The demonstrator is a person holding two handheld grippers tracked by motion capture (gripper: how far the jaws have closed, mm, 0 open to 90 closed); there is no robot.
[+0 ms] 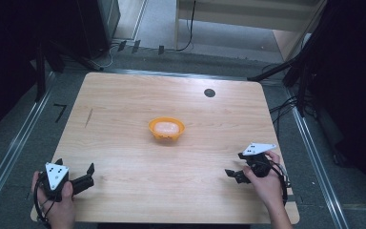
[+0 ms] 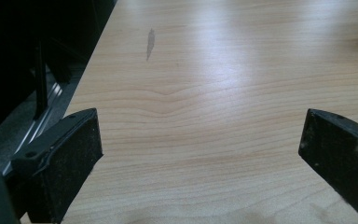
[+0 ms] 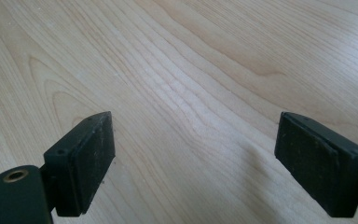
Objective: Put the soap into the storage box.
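High view: an orange bowl (image 1: 167, 129) sits at the middle of the bench (image 1: 124, 105), well apart from both grippers, with a pale, rounded lump inside it; what the lump is cannot be told. The left gripper (image 1: 89, 174) rests near the bench's front left corner, the right gripper (image 1: 229, 174) near its front right. In each gripper view the fingers stand wide apart with nothing between them, only bare wood grain.

Handling estimate: the bowl appears to be thin moulded plastic, so probably light, fairly stiff and smooth. It could slide on the bench if pushed from one side. The rim is the likely place to take hold, one finger inside and one outside, away from the contents. A tilted lift could tip the lump out.

Surfaces: the bench is pale laminate with a printed wood grain, a round dark grommet (image 1: 209, 93) at the far side and a faint grey mark (image 2: 150, 43). The finger pads (image 3: 86, 161) are flat, black and slightly rough.
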